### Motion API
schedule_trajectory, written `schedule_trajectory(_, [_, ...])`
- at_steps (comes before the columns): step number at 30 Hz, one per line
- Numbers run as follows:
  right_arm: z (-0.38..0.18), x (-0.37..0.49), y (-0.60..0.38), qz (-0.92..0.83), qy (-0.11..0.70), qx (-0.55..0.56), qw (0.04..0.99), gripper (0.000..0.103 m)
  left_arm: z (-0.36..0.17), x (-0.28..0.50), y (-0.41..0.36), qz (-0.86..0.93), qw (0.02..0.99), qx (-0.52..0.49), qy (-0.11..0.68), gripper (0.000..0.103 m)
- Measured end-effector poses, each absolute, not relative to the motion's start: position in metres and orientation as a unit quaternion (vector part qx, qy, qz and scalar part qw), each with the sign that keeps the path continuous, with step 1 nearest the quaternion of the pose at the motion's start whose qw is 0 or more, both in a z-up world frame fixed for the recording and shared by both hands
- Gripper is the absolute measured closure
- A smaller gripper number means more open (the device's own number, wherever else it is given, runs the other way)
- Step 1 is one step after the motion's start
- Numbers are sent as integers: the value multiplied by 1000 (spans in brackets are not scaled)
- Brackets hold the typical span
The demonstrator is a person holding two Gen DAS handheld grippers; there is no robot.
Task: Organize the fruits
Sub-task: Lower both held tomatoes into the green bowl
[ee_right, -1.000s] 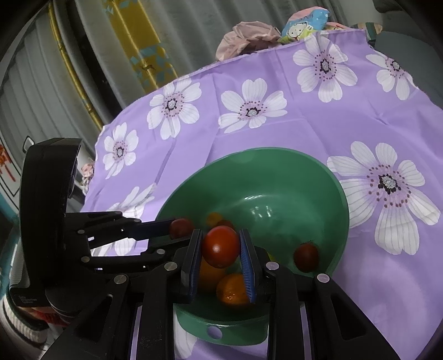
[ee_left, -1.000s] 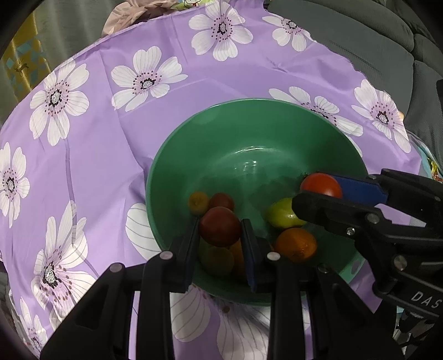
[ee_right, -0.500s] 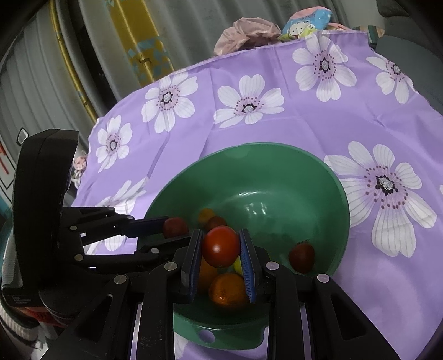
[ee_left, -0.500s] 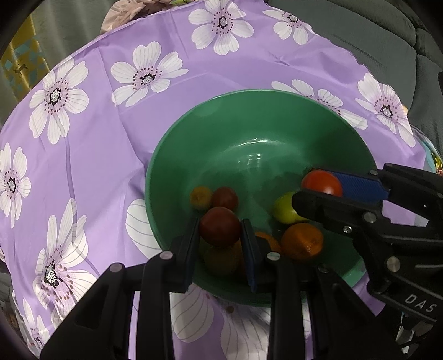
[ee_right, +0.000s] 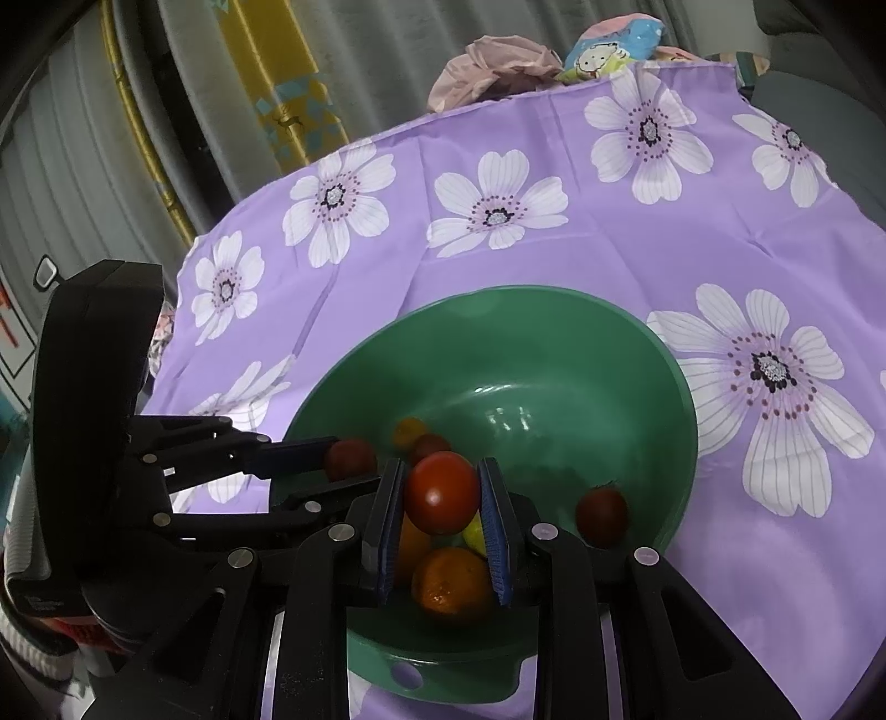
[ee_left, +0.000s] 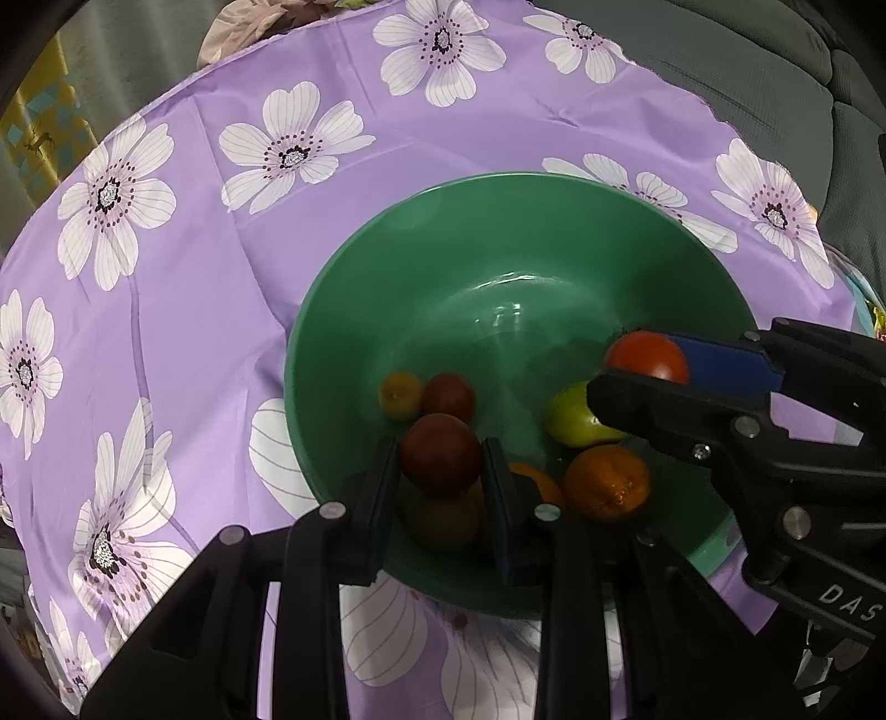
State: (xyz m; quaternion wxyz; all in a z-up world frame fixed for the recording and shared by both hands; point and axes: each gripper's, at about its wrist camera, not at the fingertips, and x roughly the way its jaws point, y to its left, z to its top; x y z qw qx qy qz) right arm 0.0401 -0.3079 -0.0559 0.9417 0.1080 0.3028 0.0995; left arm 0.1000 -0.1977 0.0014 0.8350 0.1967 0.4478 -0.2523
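Note:
A green bowl (ee_left: 387,266) (ee_right: 637,343) sits on a purple flowered cloth and holds several small fruits. My left gripper (ee_left: 441,459) is shut on a dark red tomato (ee_left: 440,453) just above the bowl's near side; this dark red tomato (ee_right: 350,457) also shows at the left of the right wrist view. My right gripper (ee_right: 443,493) is shut on a bright red tomato (ee_right: 442,492) (ee_left: 647,354) over the bowl. Below lie an orange (ee_left: 606,481) (ee_right: 451,580), a yellow-green fruit (ee_left: 576,414), a small yellow tomato (ee_left: 400,394) and more red tomatoes (ee_left: 449,395) (ee_right: 602,514).
The purple cloth (ee_left: 194,277) (ee_right: 554,183) covers a round table whose edge curves along the far side. Crumpled fabric and a cartoon-print bag (ee_right: 609,50) lie at the far rim. A grey sofa (ee_left: 775,83) stands behind at the right.
The bowl has slid slightly lower in both views; each gripper keeps its tomato clamped, and neither hand has really moved.

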Motion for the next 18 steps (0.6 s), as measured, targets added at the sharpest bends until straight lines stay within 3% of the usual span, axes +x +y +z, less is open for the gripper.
schedule_trajectory(18, [-56,40,-308,98,303,108,942,75,0,99,-200,-249,834,204,448,74])
